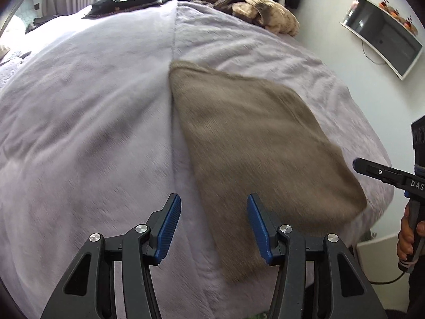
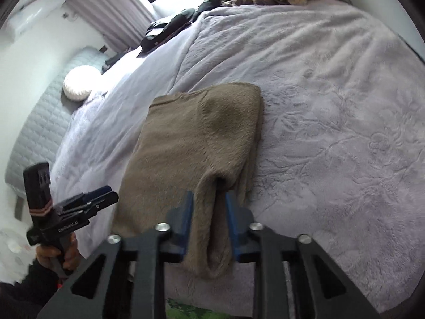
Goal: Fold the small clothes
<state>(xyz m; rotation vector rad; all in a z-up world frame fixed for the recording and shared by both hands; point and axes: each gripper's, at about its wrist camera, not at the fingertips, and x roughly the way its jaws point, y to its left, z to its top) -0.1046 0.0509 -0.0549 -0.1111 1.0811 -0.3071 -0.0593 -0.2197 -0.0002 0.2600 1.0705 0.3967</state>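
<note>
The right gripper (image 2: 207, 212), nearest the lens, was seen with its blue fingers (image 2: 187, 220) drawn narrow around a bunched fold of the brown knit garment (image 2: 196, 143), the pads apparently pressed on the cloth. The garment was spread on the lavender bedspread (image 2: 332, 101), its near edge by the foot of the bed. A smooth fold was judged to call for the pinched edge to be lifted clear, carried straight over the body of the knit and laid down square, without the lower layer being dragged. The left gripper (image 1: 213, 223) was held over the garment's other corner, its fingers (image 1: 170, 223) half apart and nothing between them.
</note>
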